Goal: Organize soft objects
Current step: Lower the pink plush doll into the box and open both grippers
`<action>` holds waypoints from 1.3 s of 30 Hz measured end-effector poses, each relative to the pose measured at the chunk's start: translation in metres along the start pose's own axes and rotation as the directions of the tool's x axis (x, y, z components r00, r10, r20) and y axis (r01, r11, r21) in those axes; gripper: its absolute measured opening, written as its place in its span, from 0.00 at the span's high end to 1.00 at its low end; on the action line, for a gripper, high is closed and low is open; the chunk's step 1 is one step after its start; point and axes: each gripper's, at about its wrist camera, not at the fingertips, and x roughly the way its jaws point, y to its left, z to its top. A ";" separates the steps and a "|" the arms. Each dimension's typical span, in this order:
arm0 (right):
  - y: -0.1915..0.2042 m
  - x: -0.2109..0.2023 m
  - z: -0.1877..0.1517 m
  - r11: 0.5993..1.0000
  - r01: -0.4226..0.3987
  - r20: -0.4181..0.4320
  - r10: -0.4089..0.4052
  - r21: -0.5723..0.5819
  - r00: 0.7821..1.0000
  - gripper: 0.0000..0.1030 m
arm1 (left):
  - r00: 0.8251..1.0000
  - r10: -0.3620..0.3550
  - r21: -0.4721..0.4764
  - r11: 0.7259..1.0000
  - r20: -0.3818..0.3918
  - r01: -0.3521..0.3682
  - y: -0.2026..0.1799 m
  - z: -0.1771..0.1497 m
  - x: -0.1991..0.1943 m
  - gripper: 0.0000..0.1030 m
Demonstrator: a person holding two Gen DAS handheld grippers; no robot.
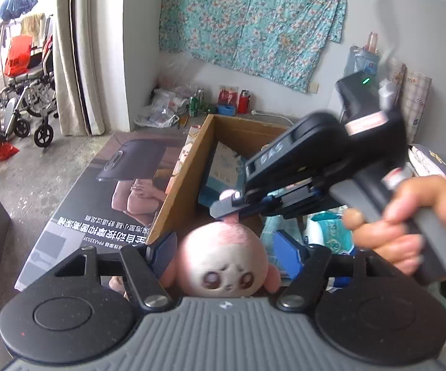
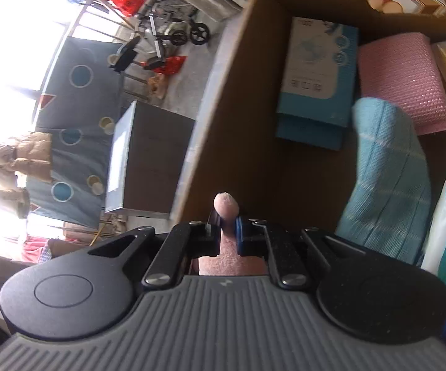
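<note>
Plush doll (image 1: 224, 259) hangs above cardboard box (image 1: 185, 173); right gripper (image 1: 227, 207) fingers pinch its ear; left gripper (image 1: 226, 252) fingers spread around its head.

Cardboard box (image 1: 173, 191) and printed carton (image 1: 99, 185) on floor (image 1: 31, 179)

The pink plush toy (image 1: 224, 261) has a pale face and big dark eyes. It hangs upright by its top nub at the cardboard box's (image 1: 179, 182) near edge.
</note>
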 end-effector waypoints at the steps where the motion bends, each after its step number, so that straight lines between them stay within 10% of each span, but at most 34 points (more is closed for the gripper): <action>1: -0.008 0.006 0.006 0.999 0.035 0.007 -0.035 -0.006 0.999 0.93 | 1.000 0.002 -0.005 1.000 -0.006 -0.002 0.002 0.000 0.004 0.32; 16: 0.003 0.014 0.036 0.958 0.200 0.152 -0.170 -0.207 0.974 0.89 | 1.000 -0.005 -0.007 1.000 0.013 0.005 0.001 0.002 0.013 0.31; 21: 0.003 -0.009 0.036 0.973 0.143 0.188 -0.108 -0.183 0.976 0.57 | 0.999 -0.020 -0.001 1.000 0.043 0.020 -0.001 0.004 0.002 0.30; 25: 0.012 -0.052 0.026 0.981 0.081 0.271 -0.031 -0.177 0.962 0.54 | 0.996 -0.041 -0.004 0.999 0.084 0.042 -0.006 0.005 -0.017 0.26; 39: -0.022 -0.217 -0.175 0.968 0.239 0.612 -0.147 -0.071 0.777 0.30 | 0.938 -0.238 0.055 0.971 0.252 0.232 -0.052 -0.028 -0.092 0.09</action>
